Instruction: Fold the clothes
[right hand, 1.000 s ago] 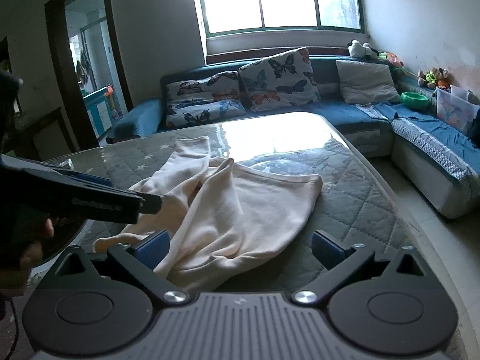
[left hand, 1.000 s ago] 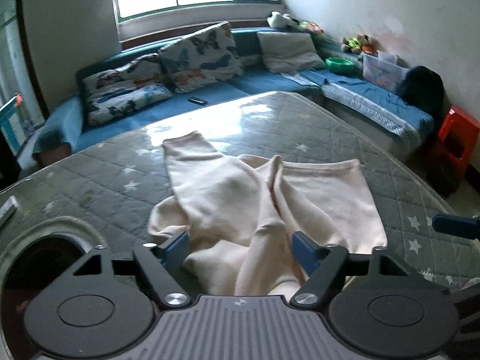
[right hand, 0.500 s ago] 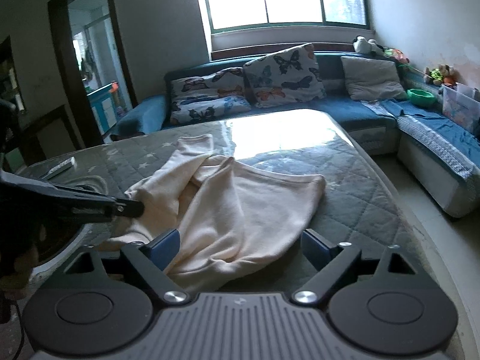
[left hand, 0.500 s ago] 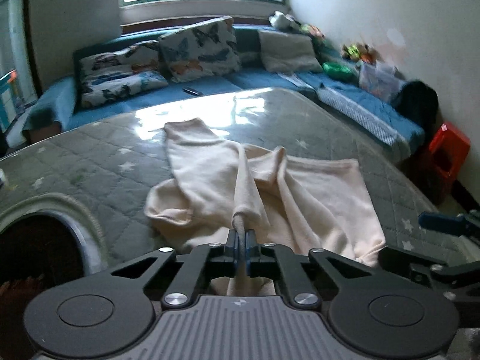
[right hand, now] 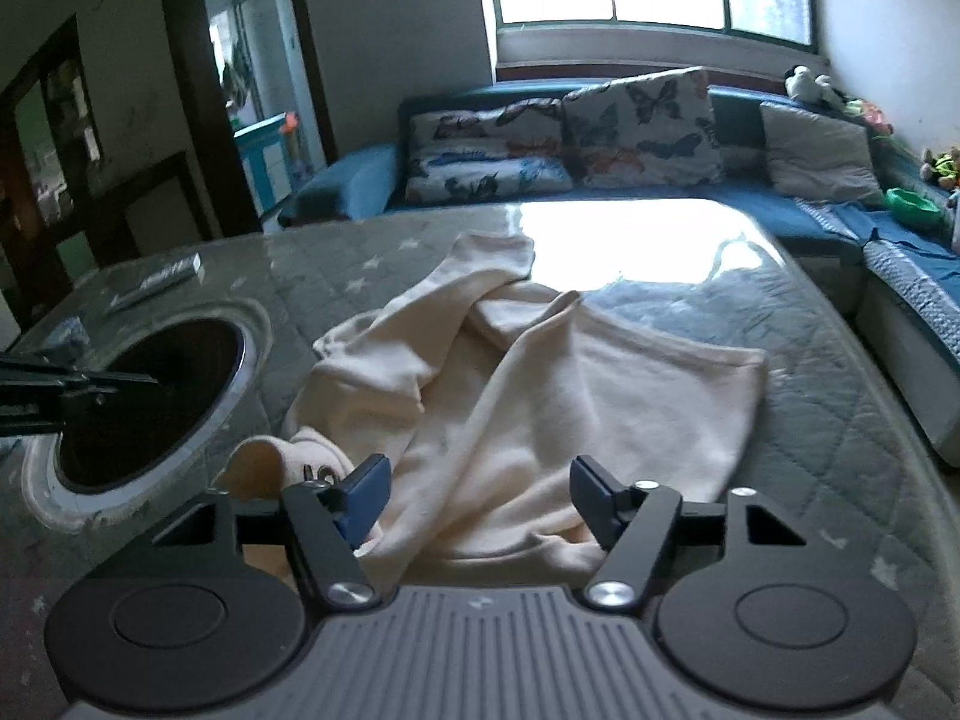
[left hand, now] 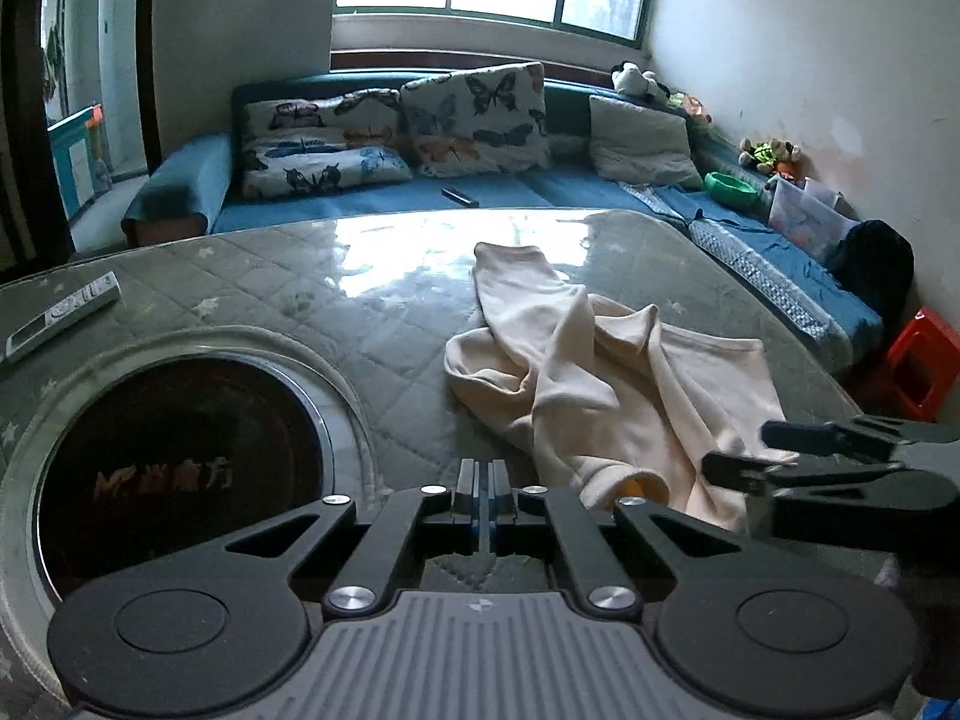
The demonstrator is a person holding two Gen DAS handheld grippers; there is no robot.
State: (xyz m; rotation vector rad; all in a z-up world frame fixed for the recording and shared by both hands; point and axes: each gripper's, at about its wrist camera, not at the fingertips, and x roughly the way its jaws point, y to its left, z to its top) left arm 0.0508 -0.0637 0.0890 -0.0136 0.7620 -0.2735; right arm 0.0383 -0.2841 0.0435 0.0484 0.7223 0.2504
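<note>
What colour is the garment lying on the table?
Pale cream, plain with no print; the garment shows best in the right wrist view.

One cream garment (left hand: pixel 606 384), one remote (left hand: pixel 60 315), three butterfly cushions (left hand: pixel 474 114), one plain cushion (left hand: pixel 642 141), two grippers (left hand: pixel 483 483).

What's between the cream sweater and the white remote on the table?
In the left wrist view, only bare quilted table lies between the sweater and the remote. The big round dark hole sits nearer the camera, just off that stretch.

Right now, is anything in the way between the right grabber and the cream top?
No. The right gripper hangs over the cream top's near edge, jaws closing with cloth between them and nothing else.
</note>
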